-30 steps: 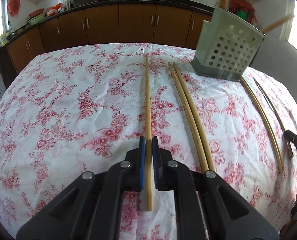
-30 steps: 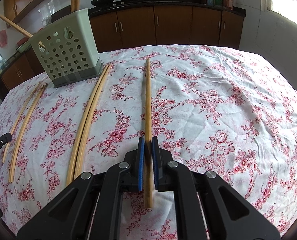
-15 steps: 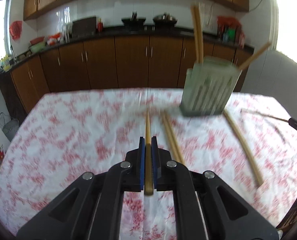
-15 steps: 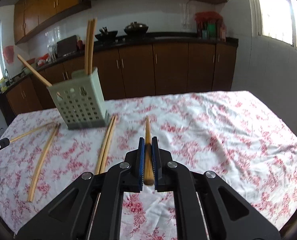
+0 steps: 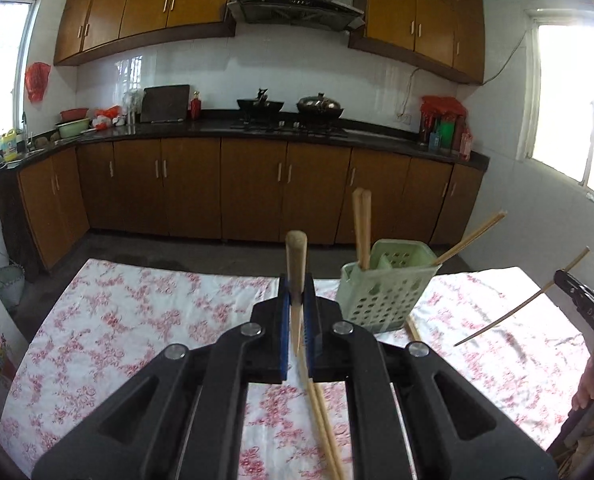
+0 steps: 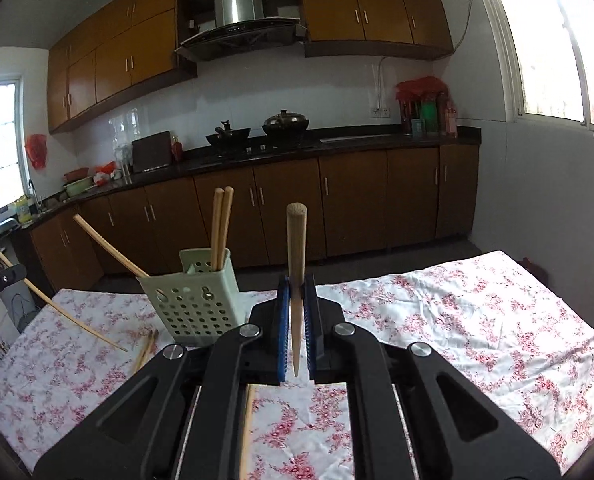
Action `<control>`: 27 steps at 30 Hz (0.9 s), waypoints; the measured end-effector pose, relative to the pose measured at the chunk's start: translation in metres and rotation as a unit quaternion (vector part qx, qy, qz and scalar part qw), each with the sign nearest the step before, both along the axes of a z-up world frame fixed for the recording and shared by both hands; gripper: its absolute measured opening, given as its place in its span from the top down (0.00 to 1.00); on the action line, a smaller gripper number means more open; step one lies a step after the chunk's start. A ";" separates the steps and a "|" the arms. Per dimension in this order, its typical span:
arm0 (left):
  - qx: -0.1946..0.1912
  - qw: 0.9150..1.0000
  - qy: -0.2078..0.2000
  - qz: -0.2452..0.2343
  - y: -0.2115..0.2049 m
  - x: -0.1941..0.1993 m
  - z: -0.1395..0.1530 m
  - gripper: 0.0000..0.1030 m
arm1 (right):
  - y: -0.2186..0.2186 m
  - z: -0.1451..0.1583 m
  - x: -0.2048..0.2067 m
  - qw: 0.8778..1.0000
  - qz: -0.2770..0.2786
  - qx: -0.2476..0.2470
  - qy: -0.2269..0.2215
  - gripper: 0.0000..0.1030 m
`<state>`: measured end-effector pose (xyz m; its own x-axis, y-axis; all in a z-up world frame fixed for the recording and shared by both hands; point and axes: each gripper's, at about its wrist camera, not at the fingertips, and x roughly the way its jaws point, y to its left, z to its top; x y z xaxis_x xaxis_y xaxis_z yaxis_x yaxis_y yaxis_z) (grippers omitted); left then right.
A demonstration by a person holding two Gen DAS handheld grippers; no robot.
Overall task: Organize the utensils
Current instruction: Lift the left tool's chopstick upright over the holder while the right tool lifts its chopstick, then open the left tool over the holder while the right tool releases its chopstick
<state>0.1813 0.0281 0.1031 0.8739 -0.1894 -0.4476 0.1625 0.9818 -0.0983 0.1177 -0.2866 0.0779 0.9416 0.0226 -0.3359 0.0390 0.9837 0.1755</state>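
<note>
My left gripper [image 5: 296, 300] is shut on a wooden chopstick [image 5: 296, 264] and holds it raised above the table, pointing forward. My right gripper [image 6: 296, 298] is shut on another wooden chopstick [image 6: 296, 248], also lifted. The pale green perforated utensil holder [image 5: 381, 292] stands on the floral tablecloth with several chopsticks standing in it; it also shows in the right wrist view [image 6: 195, 300], just left of my right gripper. Two chopsticks [image 5: 323, 424] lie on the cloth below the left gripper. The other gripper's chopstick [image 5: 521, 304] shows at the right of the left wrist view.
The table carries a white cloth with red flowers [image 6: 477, 320]. Loose chopsticks [image 6: 145, 350] lie near the holder's base. Brown kitchen cabinets [image 5: 249, 188] and a black counter with woks stand beyond the table's far edge. A hand [image 5: 593, 380] shows at the right edge.
Both grippers have lifted their chopsticks off the cloth and tilted up, so the views now look across the table to the kitchen. The holder now appears lower and closer to the fingertips.
</note>
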 end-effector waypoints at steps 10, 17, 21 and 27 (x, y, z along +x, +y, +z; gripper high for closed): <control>-0.032 0.994 -0.094 -0.042 -0.042 -0.009 0.073 0.93 | 0.024 0.075 -0.001 0.991 0.056 0.043 -0.110 0.92; -0.033 0.992 -0.110 -0.049 -0.072 0.030 0.084 0.93 | 0.044 0.082 0.042 0.990 0.044 0.018 -0.132 0.92; -0.024 0.995 -0.081 -0.052 -0.083 0.054 0.064 0.93 | 0.047 0.060 0.069 0.994 0.046 0.020 -0.096 0.92; -0.034 0.998 -0.039 -0.047 -0.081 0.081 0.036 0.92 | 0.053 0.041 0.084 0.996 0.054 0.021 -0.062 0.92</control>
<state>0.2626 -0.0529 0.1392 0.8820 -0.3004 -0.3631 0.2641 0.9532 -0.1471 0.2014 -0.2331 0.1193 0.9673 0.1367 -0.2136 -0.0904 0.9729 0.2129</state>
